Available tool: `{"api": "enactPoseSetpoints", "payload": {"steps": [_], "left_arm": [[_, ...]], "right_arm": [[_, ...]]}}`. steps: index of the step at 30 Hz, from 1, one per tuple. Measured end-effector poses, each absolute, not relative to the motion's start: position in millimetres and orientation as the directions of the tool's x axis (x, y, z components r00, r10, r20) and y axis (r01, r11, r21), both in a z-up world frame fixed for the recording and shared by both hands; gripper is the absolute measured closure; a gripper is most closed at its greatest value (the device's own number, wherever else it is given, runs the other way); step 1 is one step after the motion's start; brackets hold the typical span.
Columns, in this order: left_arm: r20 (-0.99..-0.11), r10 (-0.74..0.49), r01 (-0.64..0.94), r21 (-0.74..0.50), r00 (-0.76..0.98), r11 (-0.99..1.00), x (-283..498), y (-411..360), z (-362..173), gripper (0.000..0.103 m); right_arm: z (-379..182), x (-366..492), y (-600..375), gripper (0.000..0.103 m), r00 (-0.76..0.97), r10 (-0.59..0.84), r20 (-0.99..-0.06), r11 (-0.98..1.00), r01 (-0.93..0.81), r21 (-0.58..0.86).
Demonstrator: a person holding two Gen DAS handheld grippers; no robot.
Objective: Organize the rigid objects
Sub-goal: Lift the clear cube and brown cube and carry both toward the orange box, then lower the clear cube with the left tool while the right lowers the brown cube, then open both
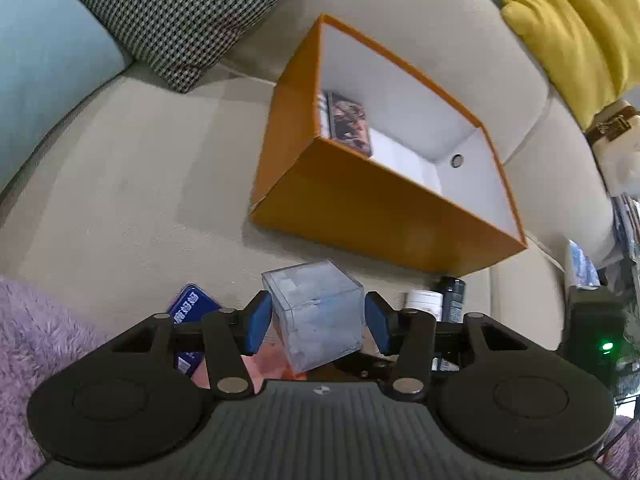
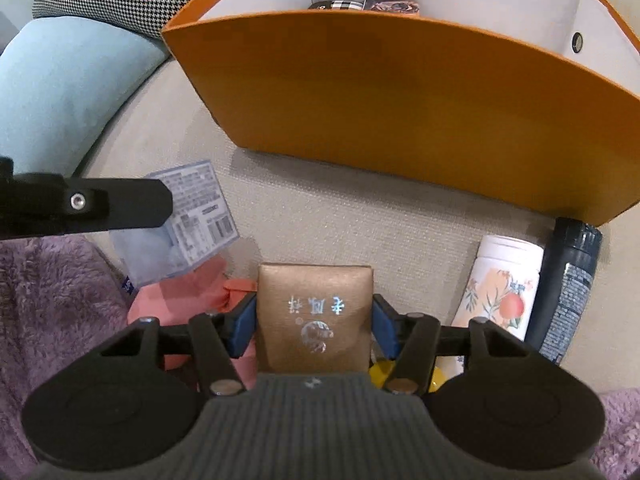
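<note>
A clear plastic cube (image 1: 316, 316) was gripped between the left gripper's (image 1: 316, 322) jaws, above the sofa (image 1: 120, 184) near the orange box (image 1: 360, 208). A brown box (image 2: 314, 318) was bracketed by the right gripper's (image 2: 314, 326) pads; firm contact could not be told.

Both wrist fisheyes look steeply down along their fingers at a beige fabric sofa seat (image 1: 132, 184). The left sits higher; the right hangs closer, perhaps lower. Both share the open orange cardboard box (image 1: 372, 208) (image 2: 400, 112) ahead
</note>
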State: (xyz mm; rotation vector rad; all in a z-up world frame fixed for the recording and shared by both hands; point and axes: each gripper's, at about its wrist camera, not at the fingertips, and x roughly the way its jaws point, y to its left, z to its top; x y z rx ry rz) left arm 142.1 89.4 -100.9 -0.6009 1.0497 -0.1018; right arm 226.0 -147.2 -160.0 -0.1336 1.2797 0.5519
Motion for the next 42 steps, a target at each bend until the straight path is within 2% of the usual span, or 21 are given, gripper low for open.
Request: {"api": "enactPoseSetpoints", "payload": {"steps": [11,16,21,27,35,42], "left_arm": [[-0.69,-0.434,0.006,-0.529,0.579,0.849,168.5,65.1,-15.9,0.045],[-0.688,-0.437,0.037,-0.513,0.58,0.857,220.7,58.5,-5.1,0.045],[-0.756,-0.392,0.045,-0.435,0.524,0.9,288.1,40.9,-31.5,0.045],[-0.811,-0.409,0.027,-0.44,0.419,0.898,359.8,20.7,-73.8,0.045],[-0.868,-0.369,0.033,-0.38,0.333,0.924,414.1,1.0,-118.1,0.045],[-0.891,-0.348,0.021,-0.358,0.291,0.934,439.2,-3.1,-139.4,0.045]], "right_arm": [[-41.4,241.3,-190.3,0.043,0.377,0.416,-0.827,0.85,-0.484,0.207],[-24.3,285.8,-204.2,0.043,0.422,0.413,-0.807,0.867,-0.453,0.206],[-48.5,337.7,-203.3,0.043,0.397,0.355,-0.847,0.882,-0.441,0.162],[-102.2,397.6,-195.5,0.043,0.334,0.251,-0.908,0.887,-0.455,0.077],[-143.7,442.4,-181.9,0.043,0.321,0.191,-0.928,0.886,-0.463,0.023],[-158.6,460.5,-183.0,0.043,0.317,0.197,-0.928,0.893,-0.448,0.036]]}}
